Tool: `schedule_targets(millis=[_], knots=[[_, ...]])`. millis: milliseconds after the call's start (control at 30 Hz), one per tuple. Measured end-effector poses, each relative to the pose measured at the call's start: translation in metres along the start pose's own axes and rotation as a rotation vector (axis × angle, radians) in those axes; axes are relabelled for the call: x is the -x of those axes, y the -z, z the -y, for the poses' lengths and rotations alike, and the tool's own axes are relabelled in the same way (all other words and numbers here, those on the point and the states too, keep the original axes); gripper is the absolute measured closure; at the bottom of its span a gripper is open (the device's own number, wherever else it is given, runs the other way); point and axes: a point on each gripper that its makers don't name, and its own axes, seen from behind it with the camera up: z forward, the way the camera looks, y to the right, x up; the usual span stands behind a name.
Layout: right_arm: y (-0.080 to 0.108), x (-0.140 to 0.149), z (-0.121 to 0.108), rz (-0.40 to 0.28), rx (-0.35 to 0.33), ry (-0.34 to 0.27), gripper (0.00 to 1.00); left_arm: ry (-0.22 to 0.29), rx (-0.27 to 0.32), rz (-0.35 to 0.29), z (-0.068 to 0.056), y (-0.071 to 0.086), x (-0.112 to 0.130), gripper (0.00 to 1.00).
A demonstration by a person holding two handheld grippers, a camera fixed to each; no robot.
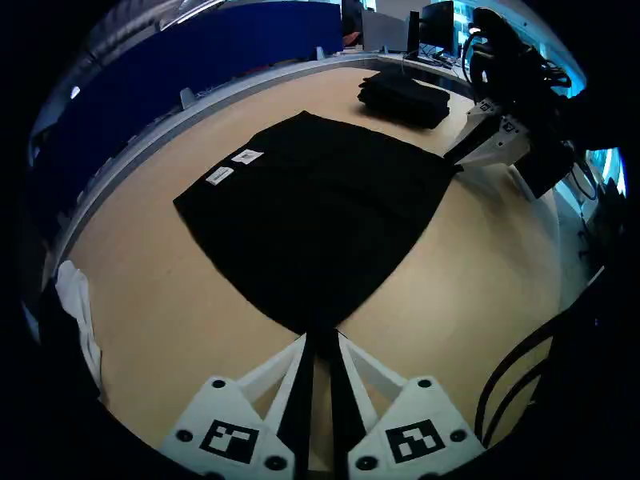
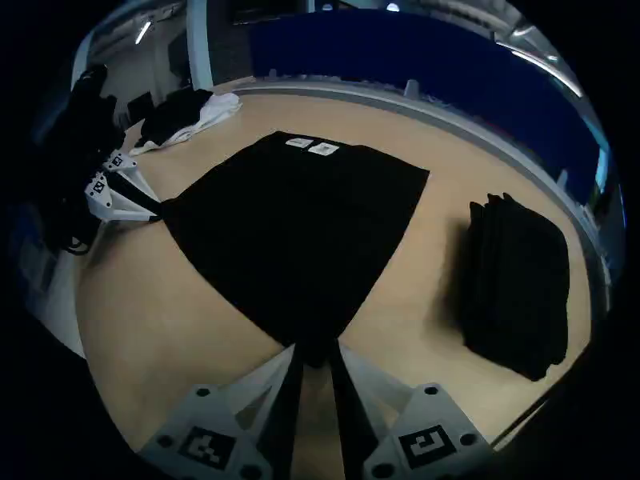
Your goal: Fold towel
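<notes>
Tan tabletop (image 1: 160,320): flat black cloth towel (image 1: 320,208), frame centre (probably limp, light). Corners, best holds, pinched by left gripper (image 1: 320,340) and right gripper (image 2: 316,352).

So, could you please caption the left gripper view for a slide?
Left claw pinches the near corner of a black towel spread on the table; right claw holds another corner.

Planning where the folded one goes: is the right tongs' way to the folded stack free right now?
Probably yes, once freed: the right tongs are shut on a towel corner, but just bare table lies between them and the folded stack.
</notes>
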Motion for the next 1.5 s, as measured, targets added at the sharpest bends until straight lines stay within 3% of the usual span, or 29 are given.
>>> schedule_targets(millis=[200, 400, 700, 1100, 1500], knots=[[0.003, -0.003, 0.001, -0.010, 0.002, 0.017, 0.82, 0.027, 0.009, 0.003, 0.000, 0.001, -0.001, 0.90], [0.005, -0.011, -0.001, -0.021, 0.004, 0.007, 0.83, 0.022, 0.006, -0.007, 0.001, 0.002, -0.005, 0.91], [0.018, -0.033, -0.005, -0.053, 0.008, -0.002, 0.84, 0.037, -0.007, -0.020, 0.003, 0.015, -0.019, 0.91], [0.054, -0.071, -0.003, -0.113, 0.005, -0.037, 0.85, 0.084, -0.019, -0.048, 0.011, 0.052, -0.051, 0.91], [0.097, -0.103, 0.005, -0.165, -0.008, -0.079, 0.85, 0.141, -0.016, -0.069, 0.012, 0.093, -0.079, 0.91]])
